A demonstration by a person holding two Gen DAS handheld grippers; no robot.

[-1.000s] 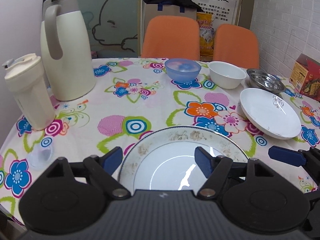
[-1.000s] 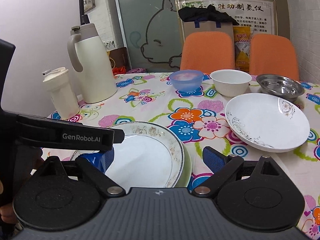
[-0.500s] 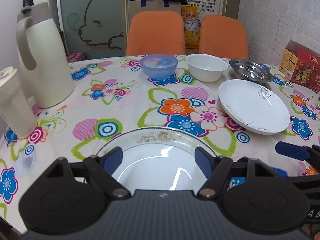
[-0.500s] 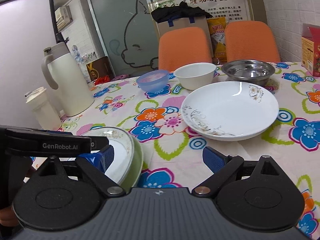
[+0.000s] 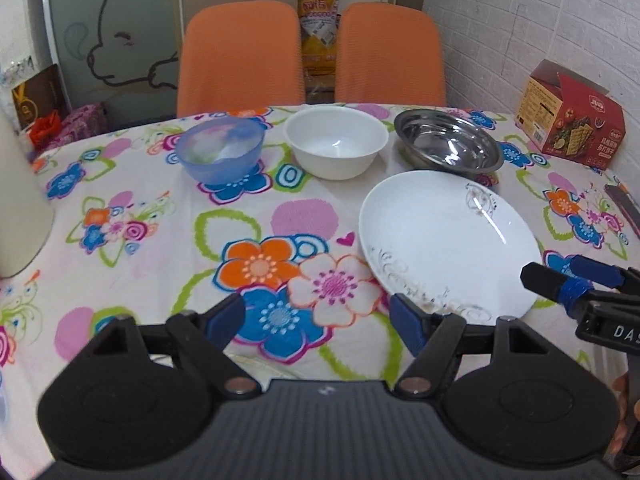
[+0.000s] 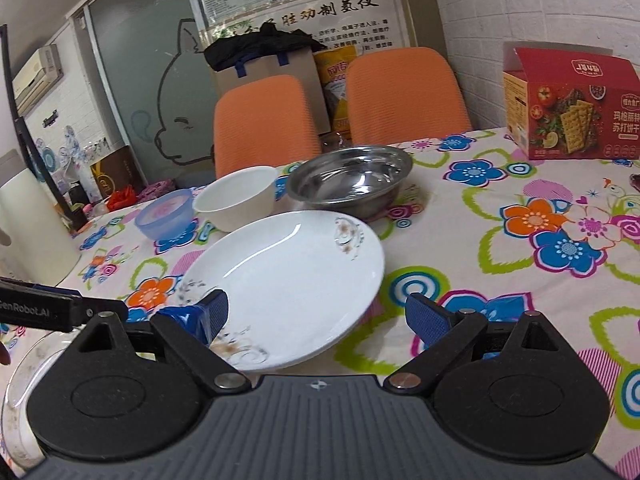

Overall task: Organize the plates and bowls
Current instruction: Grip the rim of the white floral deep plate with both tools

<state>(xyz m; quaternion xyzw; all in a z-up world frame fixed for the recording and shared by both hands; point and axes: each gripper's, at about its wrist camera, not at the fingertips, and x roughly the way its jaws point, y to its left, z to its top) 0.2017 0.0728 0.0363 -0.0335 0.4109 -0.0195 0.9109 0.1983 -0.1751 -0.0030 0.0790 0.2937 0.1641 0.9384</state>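
My left claw [image 5: 318,322] hangs open over the flowered tablecloth [image 5: 280,264], nothing between its blue pads, and its right pad sits just at the near rim of the white patterned plate [image 5: 448,240]. My right claw [image 6: 318,320] is open too, jaws spread wide, with that same plate's near edge lying between them; I cannot tell whether the left pad [image 6: 214,316] touches the rim or only overlaps it in view. The plate rests flat on the surface (a scroll-and-flower motif runs along its rim).

Behind it stands a row of three bowls: a translucent blue plastic bowl [image 5: 220,150] on the left, a white bowl [image 5: 336,142] in the middle, and a stainless steel bowl [image 5: 448,144] on the right, the steel one just beside the plate's far edge. At the lower left of the right wrist view I see part of another plate with a brownish patterned rim [image 6: 16,376], partly hidden by the claw body. A red cracker box [image 6: 572,106] stands at the surface's far right, and two orange chairs [image 5: 240,56] sit behind.
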